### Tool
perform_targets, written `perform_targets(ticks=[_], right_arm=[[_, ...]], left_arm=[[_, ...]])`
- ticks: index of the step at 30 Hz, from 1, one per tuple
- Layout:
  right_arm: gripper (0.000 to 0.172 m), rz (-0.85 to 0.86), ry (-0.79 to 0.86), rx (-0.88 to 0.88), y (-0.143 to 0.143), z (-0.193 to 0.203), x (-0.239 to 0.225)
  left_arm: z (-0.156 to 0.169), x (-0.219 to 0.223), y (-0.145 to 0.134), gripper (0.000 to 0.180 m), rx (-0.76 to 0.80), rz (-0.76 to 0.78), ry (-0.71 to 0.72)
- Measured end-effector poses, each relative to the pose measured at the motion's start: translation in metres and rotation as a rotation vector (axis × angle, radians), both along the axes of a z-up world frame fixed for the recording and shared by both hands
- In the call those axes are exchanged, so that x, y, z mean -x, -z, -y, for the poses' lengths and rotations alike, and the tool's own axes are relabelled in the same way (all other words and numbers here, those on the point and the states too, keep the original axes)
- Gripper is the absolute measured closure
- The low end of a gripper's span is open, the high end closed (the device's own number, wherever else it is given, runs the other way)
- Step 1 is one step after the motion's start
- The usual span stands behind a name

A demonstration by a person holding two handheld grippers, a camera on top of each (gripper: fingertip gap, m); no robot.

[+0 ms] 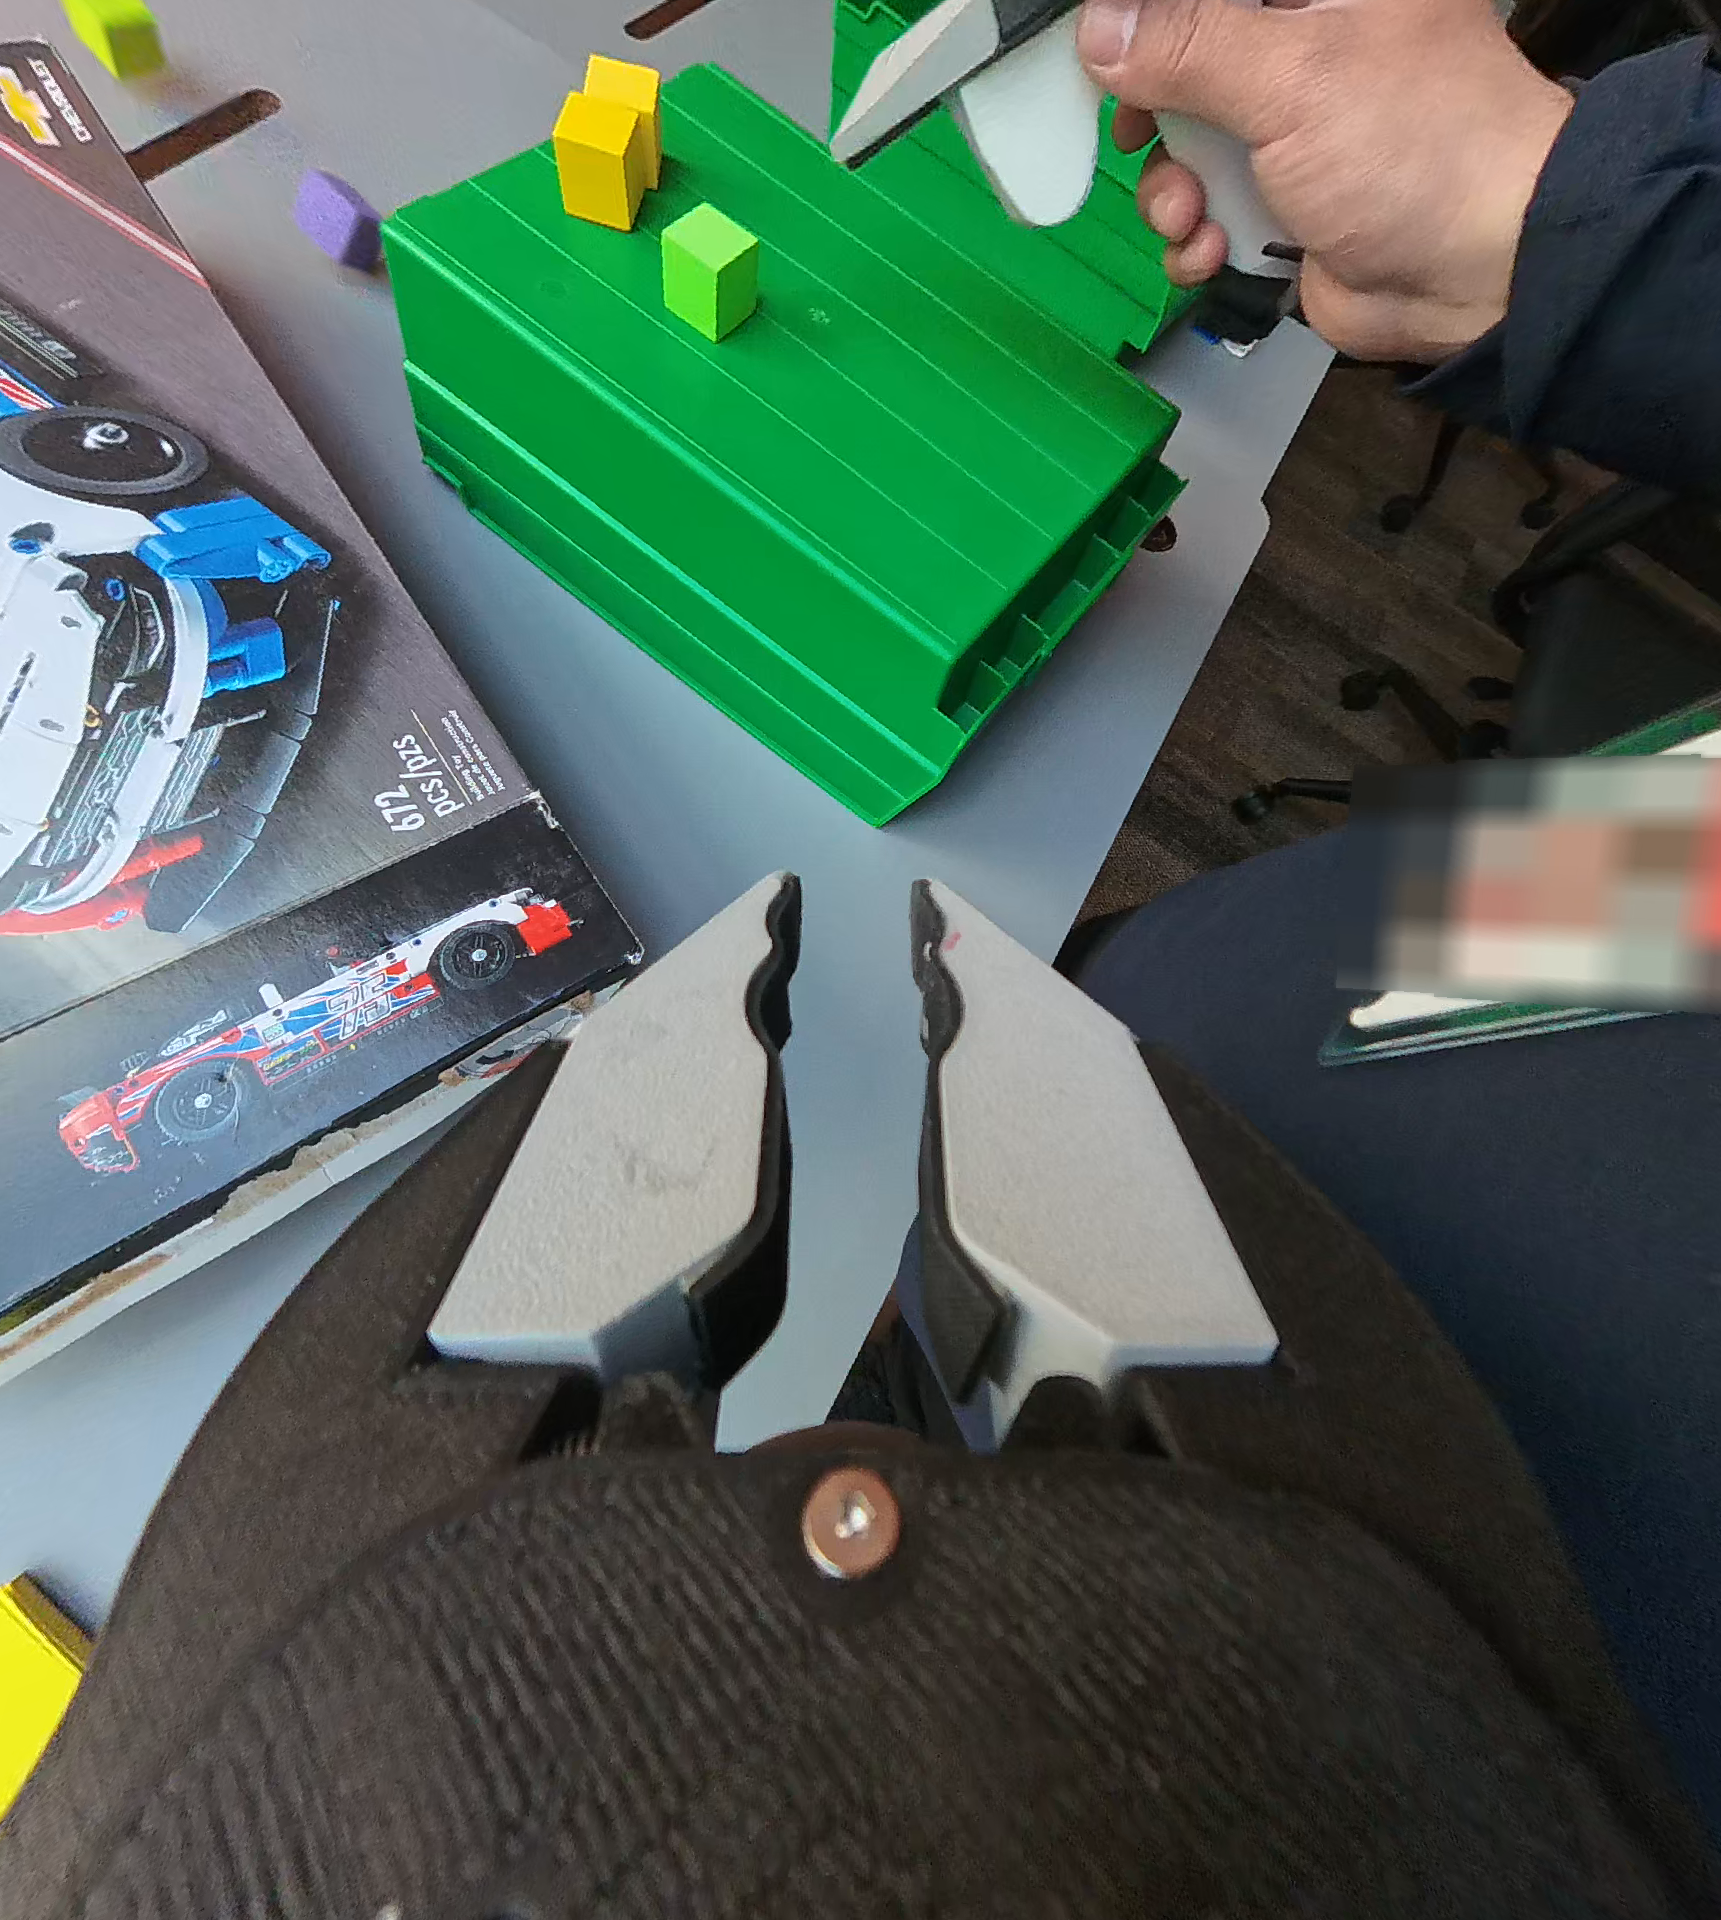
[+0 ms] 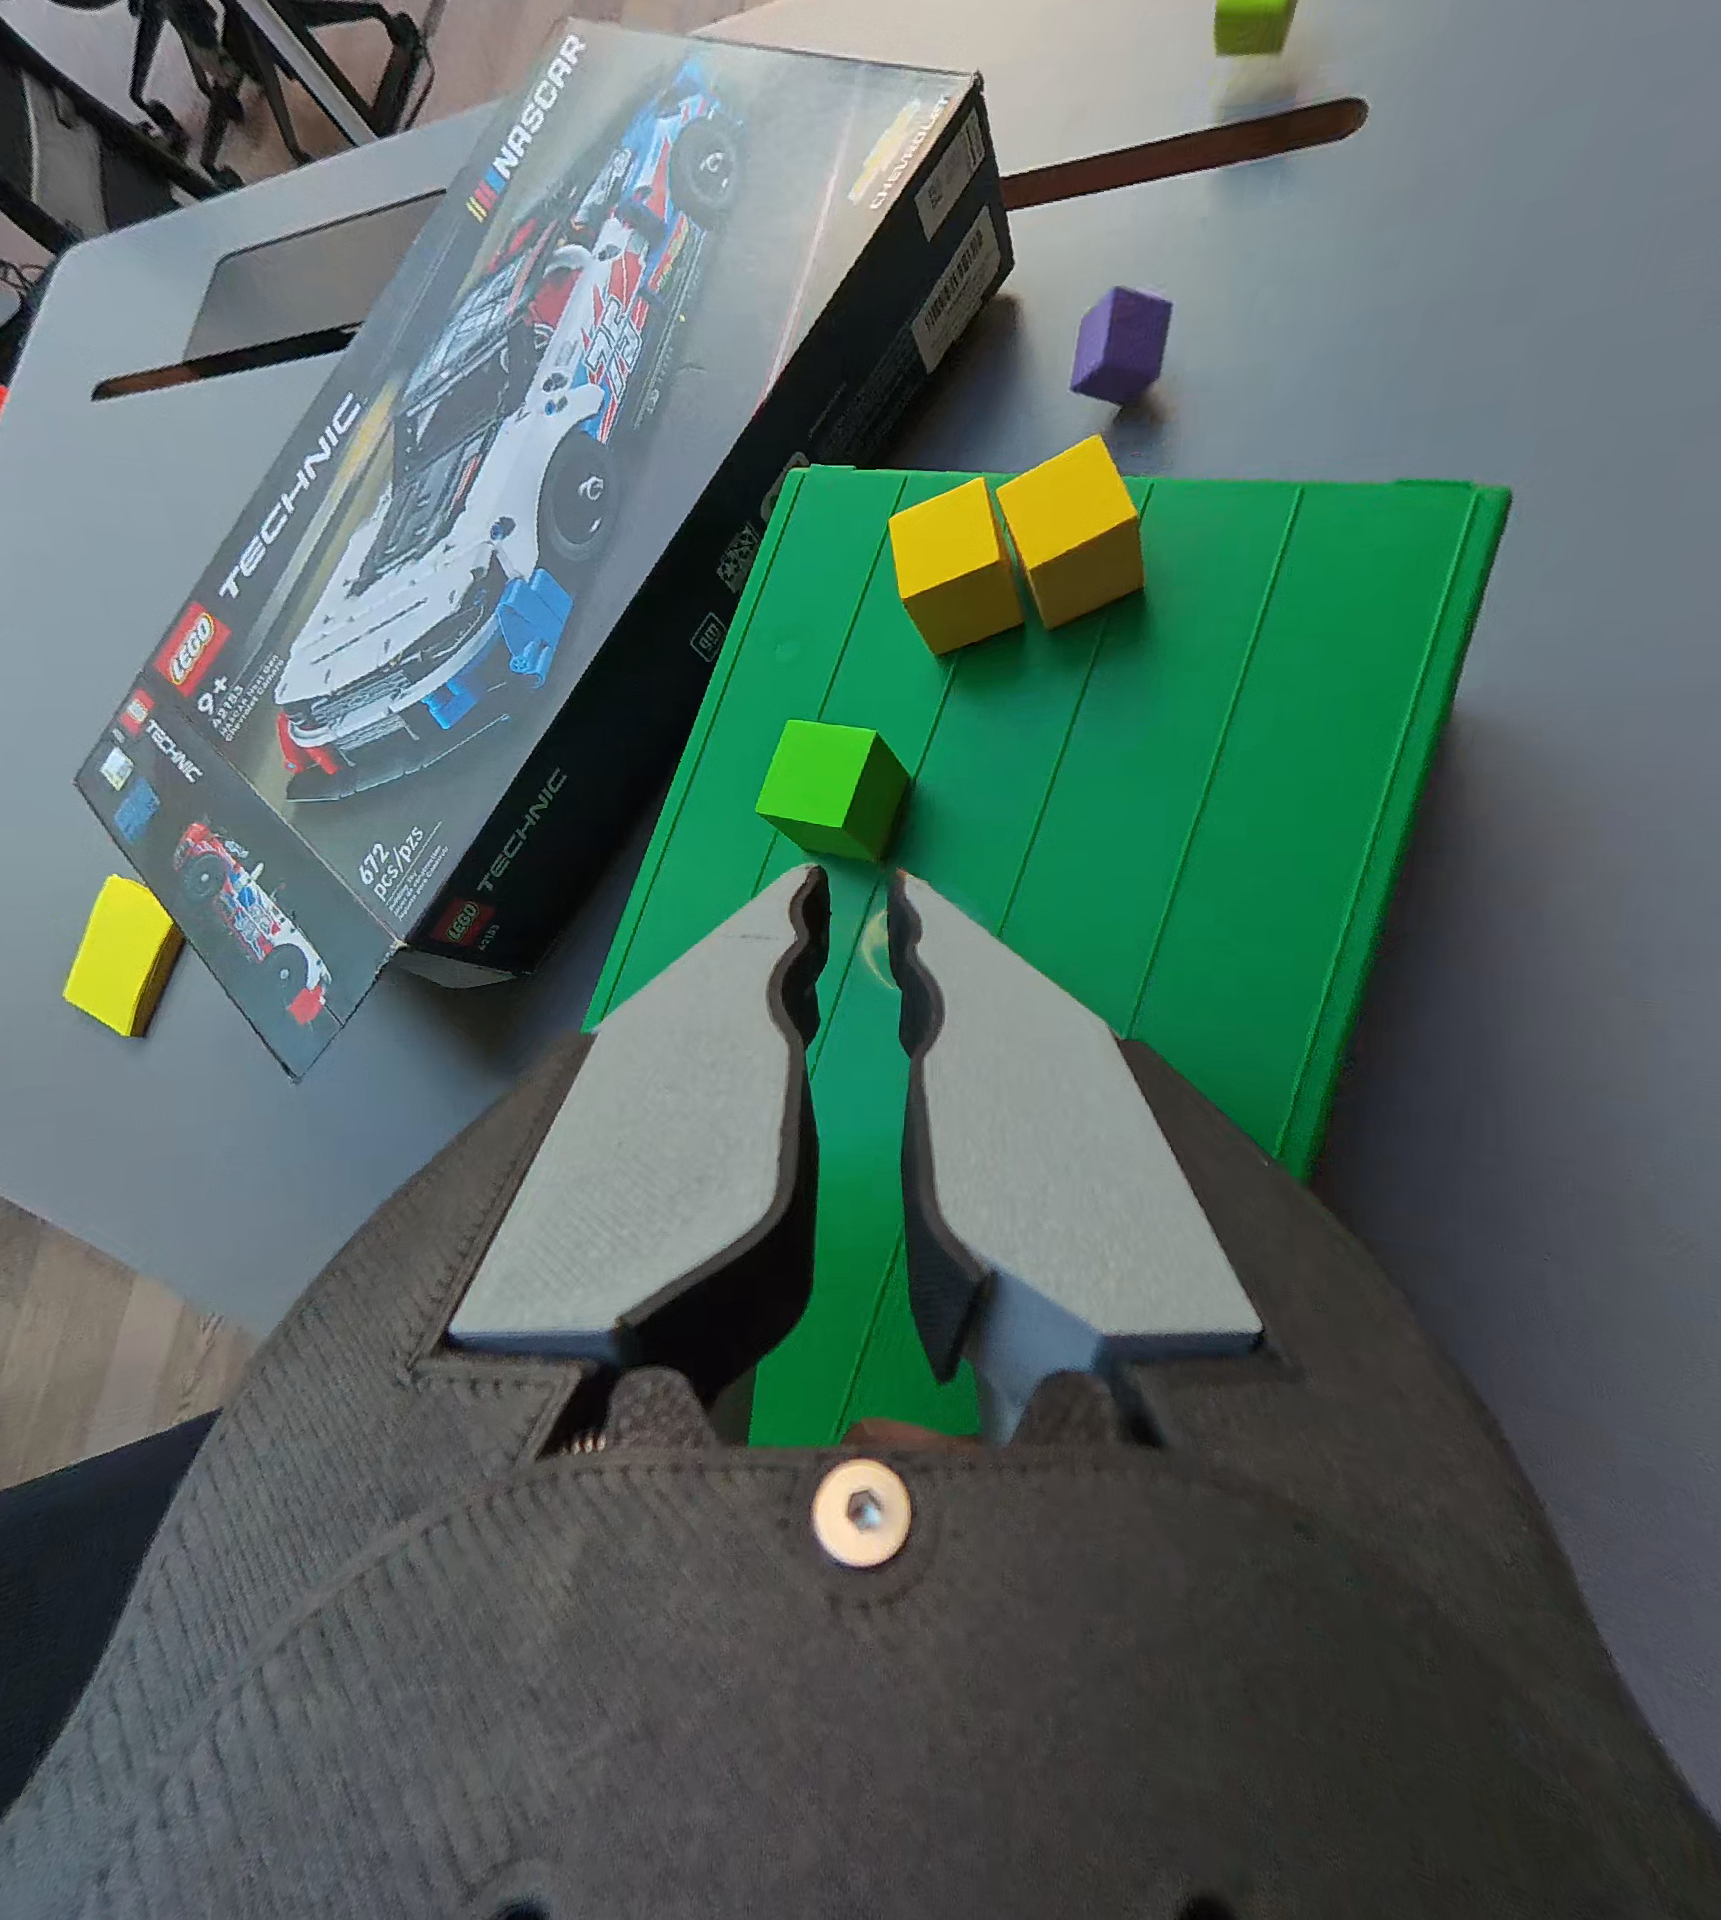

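Held the left tongs (image 1: 854, 883) apart over bare worktop (image 1: 679, 748) near its edge, with nothing between the pads (image 1: 778, 966) and nothing touched; nearest to them, a corner of the upturned green bin (image 2: 1251, 779) and a corner of the toy car box (image 2: 482, 499).

Held the right tongs (image 2: 861, 873) narrowly parted above the ribbed top of the bin, gripped by a hand (image 1: 1355, 177). Showed only green plastic through the slit between the pads, so nothing clamped. Pointed the tips just short of the light green cube (image 2: 830, 790), near but apart from it.

Counted on top of the bin:
- two yellow cubes (image 2: 955, 566), side by side and just about touching, toward the far end
- one light green cube, alone, apart from the yellow pair

Counted on the worktop, off the bin:
- one purple block (image 2: 1121, 343), just beyond the bin
- one lime block (image 2: 1251, 23), well away at the far side
- one bright yellow block (image 2: 123, 956), against the near end of the box
- one toy car box, lying flat beside the bin
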State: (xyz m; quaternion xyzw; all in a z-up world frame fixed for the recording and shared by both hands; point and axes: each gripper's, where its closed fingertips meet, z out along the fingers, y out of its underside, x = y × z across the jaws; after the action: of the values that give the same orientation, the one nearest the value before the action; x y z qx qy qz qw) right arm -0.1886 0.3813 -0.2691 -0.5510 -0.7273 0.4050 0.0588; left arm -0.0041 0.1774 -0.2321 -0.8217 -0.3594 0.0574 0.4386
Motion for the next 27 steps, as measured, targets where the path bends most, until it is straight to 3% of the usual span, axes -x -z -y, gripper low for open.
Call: perform_targets(ticks=[20,23,27], right_arm=[[0.162,-0.007,0.037,-0.024,0.006,-0.014,-0.013],[0.165,-0.119,0.044,-0.061,-0.016,-0.016,-0.012],[0.172,-0.505,0.098,-0.331,-0.081,-0.025,-0.009]], left_arm=[[0.013,-0.013,0.015,0.161,0.007,0.036,0.010],[0.017,-0.016,0.017,0.161,0.000,0.036,0.012],[0.018,-0.026,0.015,0.170,-0.037,0.047,0.050]])
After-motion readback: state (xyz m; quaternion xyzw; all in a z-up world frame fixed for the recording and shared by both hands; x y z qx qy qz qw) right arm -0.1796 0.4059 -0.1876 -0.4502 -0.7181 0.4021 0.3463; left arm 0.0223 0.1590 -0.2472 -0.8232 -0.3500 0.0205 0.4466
